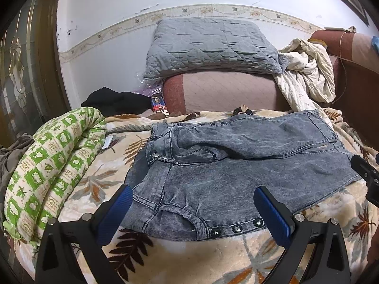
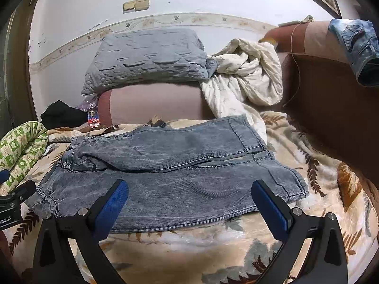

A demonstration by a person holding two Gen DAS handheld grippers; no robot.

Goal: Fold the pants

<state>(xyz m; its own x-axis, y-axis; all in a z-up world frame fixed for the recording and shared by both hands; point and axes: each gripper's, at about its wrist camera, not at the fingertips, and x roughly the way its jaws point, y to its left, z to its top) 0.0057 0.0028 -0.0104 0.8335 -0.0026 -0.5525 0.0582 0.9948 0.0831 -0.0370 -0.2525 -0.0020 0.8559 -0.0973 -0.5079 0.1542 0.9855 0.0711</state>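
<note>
Up close, the left wrist view shows the left gripper (image 1: 193, 203) spread wide over the folded pants (image 1: 236, 165), near their studded waistband on the blanket (image 1: 180, 255). Rightward, the right gripper (image 2: 189, 197) gapes likewise, and only its view catches denim (image 2: 357, 45) draped far right.

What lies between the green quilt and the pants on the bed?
Only the leaf-print blanket, with a small white tag lying on it near the green quilt; nothing else separates it from the pants. The left wrist view shows this best.
</note>
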